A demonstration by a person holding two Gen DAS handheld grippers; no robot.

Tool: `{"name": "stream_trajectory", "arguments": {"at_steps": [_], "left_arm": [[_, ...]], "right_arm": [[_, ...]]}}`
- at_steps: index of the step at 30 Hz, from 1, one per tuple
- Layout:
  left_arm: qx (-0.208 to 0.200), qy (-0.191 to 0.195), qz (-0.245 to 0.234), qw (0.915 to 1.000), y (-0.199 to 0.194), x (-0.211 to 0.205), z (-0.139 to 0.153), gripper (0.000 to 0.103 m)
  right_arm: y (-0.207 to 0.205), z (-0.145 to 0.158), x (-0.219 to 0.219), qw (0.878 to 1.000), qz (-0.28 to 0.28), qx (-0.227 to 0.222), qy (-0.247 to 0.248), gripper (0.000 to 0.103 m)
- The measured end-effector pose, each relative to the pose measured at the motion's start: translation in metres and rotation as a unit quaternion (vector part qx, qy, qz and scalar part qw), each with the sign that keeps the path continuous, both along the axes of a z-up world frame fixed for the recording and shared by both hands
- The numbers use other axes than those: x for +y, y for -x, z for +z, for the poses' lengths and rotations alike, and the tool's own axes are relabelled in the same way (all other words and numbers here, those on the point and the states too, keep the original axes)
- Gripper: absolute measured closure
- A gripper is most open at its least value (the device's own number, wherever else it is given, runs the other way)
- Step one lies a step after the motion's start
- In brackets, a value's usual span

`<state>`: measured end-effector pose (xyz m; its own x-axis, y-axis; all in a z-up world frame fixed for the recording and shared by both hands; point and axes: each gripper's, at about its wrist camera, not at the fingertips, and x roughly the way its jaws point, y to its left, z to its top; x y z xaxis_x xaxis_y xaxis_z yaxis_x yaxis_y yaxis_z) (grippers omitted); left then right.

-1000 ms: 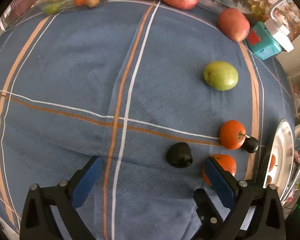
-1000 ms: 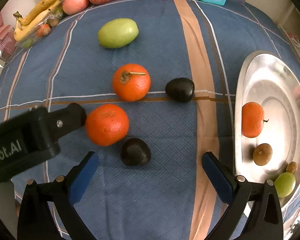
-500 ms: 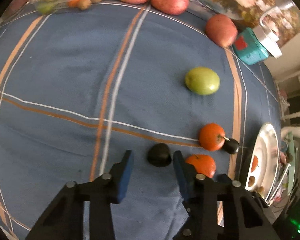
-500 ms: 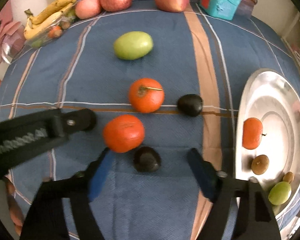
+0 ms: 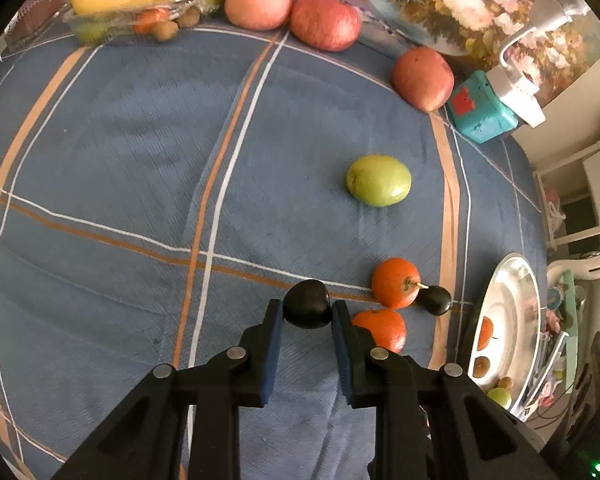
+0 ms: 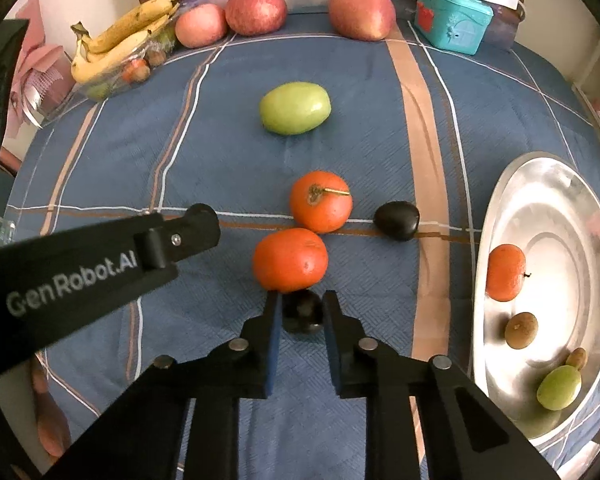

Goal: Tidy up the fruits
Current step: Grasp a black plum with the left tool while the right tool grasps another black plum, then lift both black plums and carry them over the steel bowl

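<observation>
L gripper [image 5: 307, 314]: blue pads clamped on a small dark round plum-like fruit [image 5: 306, 304], pinched at the fingertips, one pad each side, above the blue plaid tablecloth [image 5: 140, 152].

R gripper [image 6: 300, 312]: jaws closed on a second small dark round fruit [image 6: 302, 312], held betw the tips, just below the near orange tangerine [image 6: 290, 259].

Oval shiny metal tray [image 6: 572, 208] sits far right w/ a few small fruits in it; a third dark fruit [image 6: 396, 220] lies loose on the cloth near it.
</observation>
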<state>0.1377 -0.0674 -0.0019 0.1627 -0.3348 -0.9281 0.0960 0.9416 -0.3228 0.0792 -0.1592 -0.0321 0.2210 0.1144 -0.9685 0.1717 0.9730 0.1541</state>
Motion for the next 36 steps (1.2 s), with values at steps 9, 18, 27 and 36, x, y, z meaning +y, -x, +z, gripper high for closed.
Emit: {"name": "stream_trajectory", "arguments": {"at_steps": [9,18,27,36], "left_arm": [[0.004,0.010,0.014,0.9998,0.006,0.012,-0.002,0.077],[0.007,0.011,0.018,0.9997,0.003,0.013,-0.005,0.077],[0.009,0.012,0.019,0.9997,0.004,0.013,-0.006,0.077],[0.010,0.013,0.024,0.9996,0.004,0.015,-0.006,0.077]], "right_arm": [[0.002,-0.009,-0.004,1.000,0.005,0.009,0.015,0.084],[0.013,-0.005,-0.014,1.000,0.004,0.017,0.008,0.066],[0.012,-0.013,-0.003,0.998,0.021,0.030,0.050,0.066],[0.011,-0.009,-0.009,1.000,0.012,0.023,0.016,0.076]]}}
